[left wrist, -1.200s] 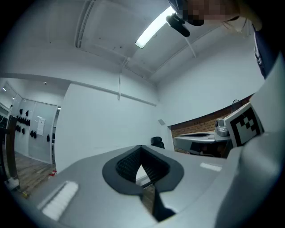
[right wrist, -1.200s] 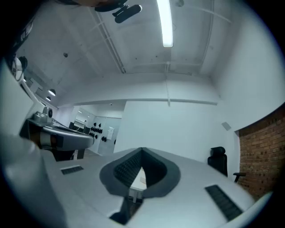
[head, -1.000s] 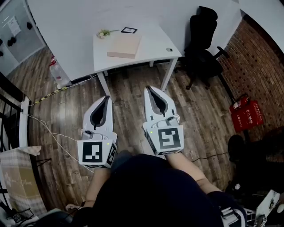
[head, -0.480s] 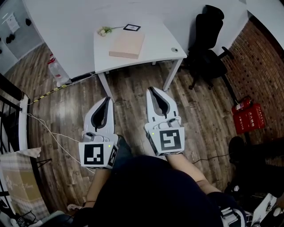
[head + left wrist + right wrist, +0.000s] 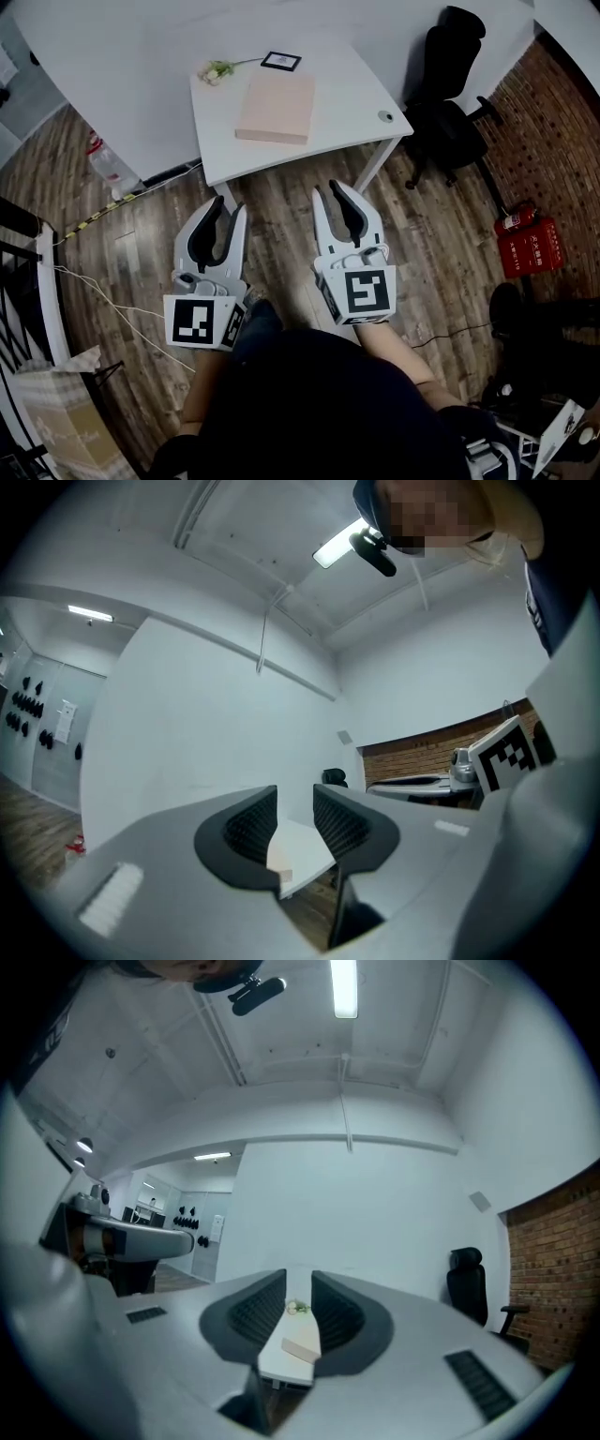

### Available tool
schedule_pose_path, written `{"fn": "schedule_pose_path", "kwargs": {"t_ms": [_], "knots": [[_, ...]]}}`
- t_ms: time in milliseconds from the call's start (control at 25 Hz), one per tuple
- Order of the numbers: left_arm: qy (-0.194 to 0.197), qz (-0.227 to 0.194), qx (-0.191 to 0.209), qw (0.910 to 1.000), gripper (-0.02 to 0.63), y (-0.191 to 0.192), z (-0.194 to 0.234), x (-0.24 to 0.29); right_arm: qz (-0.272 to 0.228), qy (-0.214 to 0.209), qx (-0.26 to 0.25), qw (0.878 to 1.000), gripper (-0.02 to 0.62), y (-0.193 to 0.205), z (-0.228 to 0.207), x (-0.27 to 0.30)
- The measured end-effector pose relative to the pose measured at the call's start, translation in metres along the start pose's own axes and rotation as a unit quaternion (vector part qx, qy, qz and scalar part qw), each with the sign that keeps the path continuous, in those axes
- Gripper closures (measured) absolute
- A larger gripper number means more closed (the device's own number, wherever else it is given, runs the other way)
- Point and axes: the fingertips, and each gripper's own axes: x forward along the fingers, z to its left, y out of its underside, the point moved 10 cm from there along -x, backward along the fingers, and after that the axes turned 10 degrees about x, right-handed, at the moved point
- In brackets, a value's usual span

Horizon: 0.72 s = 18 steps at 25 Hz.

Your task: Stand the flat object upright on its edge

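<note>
A flat pale pink box (image 5: pixel 275 107) lies on its broad face on the small white table (image 5: pixel 347 98), far ahead of both grippers. My left gripper (image 5: pixel 225 212) and right gripper (image 5: pixel 339 190) hover side by side over the wooden floor, short of the table's front edge. Both jaws are opening, with a small gap and nothing between them. The left gripper view shows the left gripper (image 5: pixel 295 801) framing the table (image 5: pixel 309 847) and a corner of the box (image 5: pixel 279 858). Between the jaws of the right gripper (image 5: pixel 299 1285) the box (image 5: pixel 302 1343) appears far off.
A flower sprig (image 5: pixel 217 70), a black-framed marker card (image 5: pixel 281 61) and a small round object (image 5: pixel 385 116) also sit on the table. A black office chair (image 5: pixel 450 112) stands to its right, red fire extinguishers (image 5: pixel 523 244) by the brick wall, a water bottle (image 5: pixel 111 165) at left.
Both grippers went from shut to partly open. They and the head camera have moved forward, so the table sits larger and nearer in view.
</note>
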Motion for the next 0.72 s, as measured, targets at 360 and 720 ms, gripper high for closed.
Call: {"fn": "schedule_pose_path", "kwargs": {"t_ms": [360, 720], "knots": [[0.051, -0.008, -0.006, 0.9986, 0.456, 0.03, 0.1, 0.07, 0.002, 0.06, -0.011, 0.998, 0.503, 0.01, 0.015, 0.097], [0.085, -0.021, -0.02, 0.996, 0.446, 0.058, 0.158, 0.104, 0.009, 0.111, -0.015, 0.994, 0.499, 0.023, 0.027, 0.142]]}}
